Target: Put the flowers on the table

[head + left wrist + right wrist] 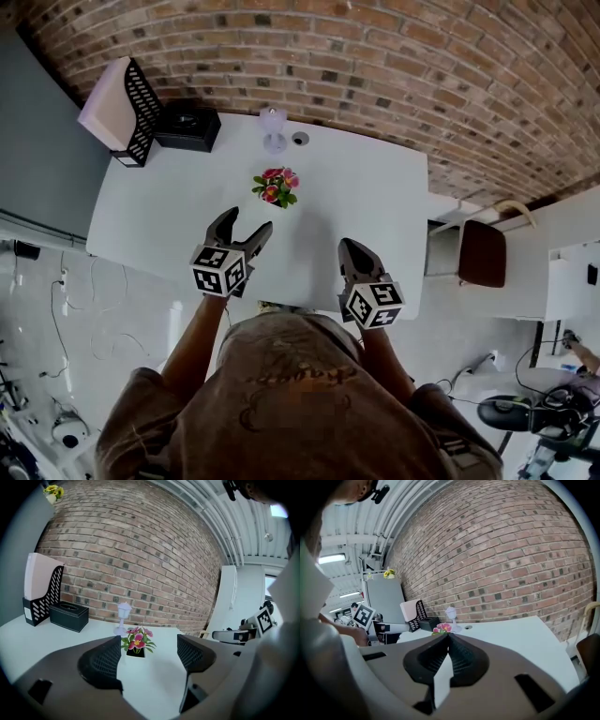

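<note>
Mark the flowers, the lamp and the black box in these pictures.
flowers (276,187), head view, on the pink blooms.
lamp (123,610), left gripper view, on its shade.
black box (187,127), head view, on its top face.

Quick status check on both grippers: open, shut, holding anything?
Left gripper: open and empty; the flowers stand on the table beyond its jaws.
Right gripper: shut, holding nothing.
</note>
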The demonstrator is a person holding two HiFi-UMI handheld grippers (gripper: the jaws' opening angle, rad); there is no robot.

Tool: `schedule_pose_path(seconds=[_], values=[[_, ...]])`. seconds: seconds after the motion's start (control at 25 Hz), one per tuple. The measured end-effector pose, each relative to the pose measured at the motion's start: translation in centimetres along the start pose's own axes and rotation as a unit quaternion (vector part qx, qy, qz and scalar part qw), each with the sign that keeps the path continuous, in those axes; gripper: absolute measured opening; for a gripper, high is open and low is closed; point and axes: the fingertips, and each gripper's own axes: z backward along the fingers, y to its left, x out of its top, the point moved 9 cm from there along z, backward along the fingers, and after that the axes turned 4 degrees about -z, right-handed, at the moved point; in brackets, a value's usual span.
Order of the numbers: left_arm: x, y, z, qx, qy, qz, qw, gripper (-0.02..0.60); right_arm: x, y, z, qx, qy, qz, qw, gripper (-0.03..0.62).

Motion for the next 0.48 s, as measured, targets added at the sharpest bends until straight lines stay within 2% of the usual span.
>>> schedule_pose_path(seconds=[0.2, 0.48], values=[[0.7, -0.3, 2.6, 0.005, -0.021, 0.007, 0.9998, 0.374, 0.3, 1.1, -0.9, 0.017, 0.006, 0.021, 1.0, 0.003], [1.1, -0.4, 5.5, 0.035, -0.043, 0.007, 0.9984, 0.374, 0.7, 2.5, -1.2, 0.035, 0.01, 0.04, 0.999, 0.003]])
